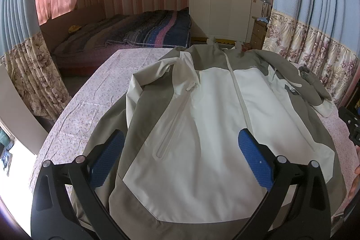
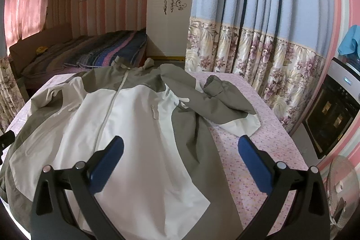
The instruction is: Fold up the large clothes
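**Jacket spread on the table, both my grippers wide above its hem**

My left gripper (image 1: 181, 150) hangs over the lower part of the jacket (image 1: 202, 127) with its blue pads (image 1: 105, 161) spread wide and nothing between them. From this camera the jacket fills the middle and runs away from me toward 12 o'clock, collar at the far end. The left pad sits over the grey side panel at about 9 o'clock, the other over the white front near the zip at about 3 o'clock; I cannot tell whether either pad touches the cloth.

The jacket lies face up, zipped closed, on a table covered with a pink floral cloth (image 1: 90, 100). It is white across the chest and lower front, with olive-grey shoulders, collar and side panels. Its sleeve toward 10 o'clock is bent back on itself, pale at the cuff. A closed slanted pocket zip runs down the front at about 9 o'clock.

My right gripper (image 2: 180, 153) is also wide open and holds nothing. Its left pad is over the white front; its right pad (image 2: 254, 165) is over bare tablecloth just beside the jacket's grey edge. From here the jacket lies from 9 through 12 o'clock, and its other sleeve (image 2: 225, 102) is flung out toward 1 o'clock, crumpled, grey with a white cuff resting on the cloth.
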`<state>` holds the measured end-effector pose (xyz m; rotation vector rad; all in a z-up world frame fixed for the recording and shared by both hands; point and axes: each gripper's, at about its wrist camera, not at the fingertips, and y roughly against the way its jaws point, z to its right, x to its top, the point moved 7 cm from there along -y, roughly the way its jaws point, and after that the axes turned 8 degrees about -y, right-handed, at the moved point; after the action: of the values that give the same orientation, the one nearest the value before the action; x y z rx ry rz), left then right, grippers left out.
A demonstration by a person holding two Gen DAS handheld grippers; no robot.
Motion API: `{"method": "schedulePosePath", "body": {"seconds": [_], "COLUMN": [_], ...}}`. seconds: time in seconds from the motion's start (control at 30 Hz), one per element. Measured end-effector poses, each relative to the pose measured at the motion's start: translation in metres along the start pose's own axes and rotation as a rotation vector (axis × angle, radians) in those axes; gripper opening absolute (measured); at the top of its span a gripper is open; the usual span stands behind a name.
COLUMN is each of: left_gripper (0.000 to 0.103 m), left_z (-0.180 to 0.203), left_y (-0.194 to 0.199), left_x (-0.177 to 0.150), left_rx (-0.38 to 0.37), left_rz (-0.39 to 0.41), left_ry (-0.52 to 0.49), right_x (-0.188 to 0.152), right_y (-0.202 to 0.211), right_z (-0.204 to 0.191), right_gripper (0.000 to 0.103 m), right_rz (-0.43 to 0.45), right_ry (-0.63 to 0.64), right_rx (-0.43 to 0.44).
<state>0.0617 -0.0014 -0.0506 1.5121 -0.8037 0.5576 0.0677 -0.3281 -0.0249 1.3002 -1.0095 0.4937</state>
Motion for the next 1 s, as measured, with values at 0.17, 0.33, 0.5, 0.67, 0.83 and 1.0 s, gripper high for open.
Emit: {"method": "schedulePosePath", "body": {"seconds": [0.17, 0.33, 0.5, 0.67, 0.83, 1.0], "left_gripper": [0.100, 0.100, 0.100, 0.100, 0.100, 0.100], "left_z": [-0.002, -0.006, -0.012, -0.014, -0.018, -0.024], "left_y": [-0.002, -0.002, -0.004, -0.007, -0.016, -0.019], "left_x": [0.000, 0.002, 0.004, -0.001, -0.006, -0.007], "left_rx": [-0.014, -0.012, 0.014, 0.013, 0.013, 0.062], "left_rz": [-0.001, 0.003, -0.005, -0.013, -0.040, -0.046], "left_ry": [0.010, 0.021, 0.015, 0.003, -0.004, -0.022], "right_x": [0.002, 0.003, 0.006, 0.007, 0.007, 0.010], "right_y": [-0.001, -0.004, -0.005, -0.008, -0.009, -0.009], "right_z": [0.003, 0.001, 0.003, 0.002, 0.003, 0.004], "right_gripper": [0.101, 0.101, 0.101, 0.101, 0.101, 0.101], "right_rz": [0.009, 0.008, 0.007, 0.002, 0.002, 0.017], "right_ry": [0.015, 0.026, -0.004, 0.003, 0.009, -0.002], "right_rx": [-0.016, 0.001, 0.020, 0.005, -0.005, 0.019]}}
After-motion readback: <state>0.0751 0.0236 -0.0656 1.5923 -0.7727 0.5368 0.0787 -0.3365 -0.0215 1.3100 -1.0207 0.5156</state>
